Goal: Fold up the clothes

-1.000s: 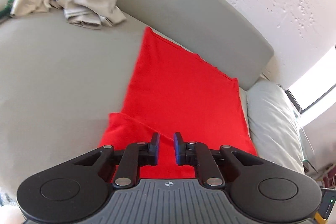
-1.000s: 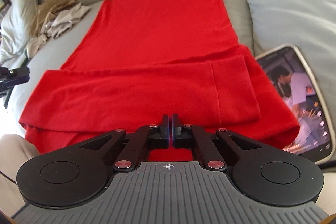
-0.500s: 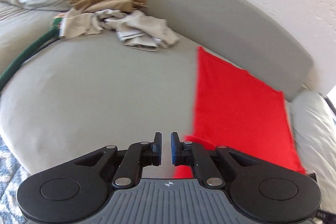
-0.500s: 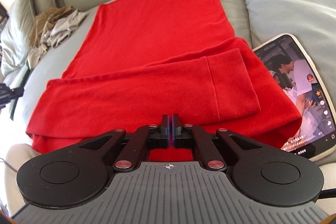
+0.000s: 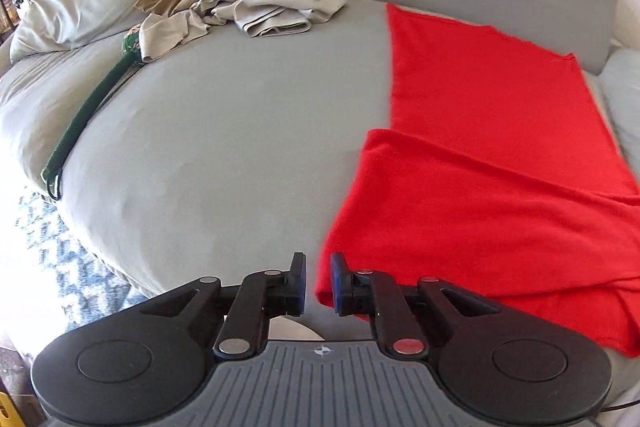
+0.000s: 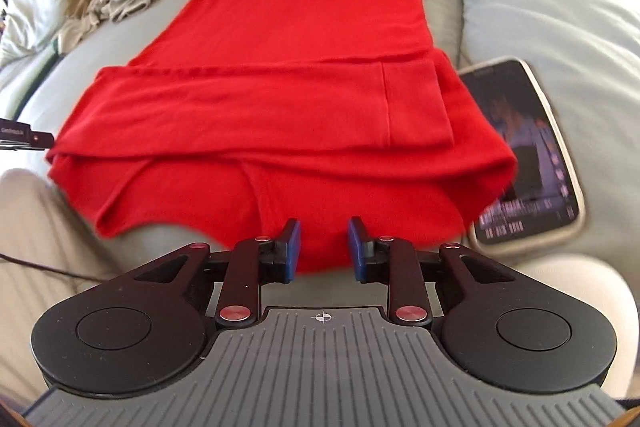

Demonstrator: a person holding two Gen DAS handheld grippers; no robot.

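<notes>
Presently, item one: red garment [image 6: 288, 39], spread lengthwise on the grey sofa [image 5: 208, 131], its near end doubled back with a sleeve laid across it.

Item two: your right gripper [image 6: 323, 247], just above the garment's near hem; fingers opening, well apart, red cloth showing in the gap but no pad pressing on it.

Item three: your left gripper [image 5: 318, 281], at the garment's near left corner; fingers opening, a narrow gap, nothing between them; the cloth edge sits just beside the right-hand finger [image 5: 340, 283].

Item four: phone [image 6: 528, 151], screen lit, touching the garment's right edge. Item five: heap of unfolded clothes [image 5: 240, 7], well beyond the garment to its left.

Risks, as judged: the folded-back layers lie loose, so a grab at the hem may take only one layer and undo the fold; a drag to the right could catch the phone.

Obscured: the hem under your right gripper is hidden by its body; the garment's edges are blurred; its right side is cut off in the left view.
</notes>
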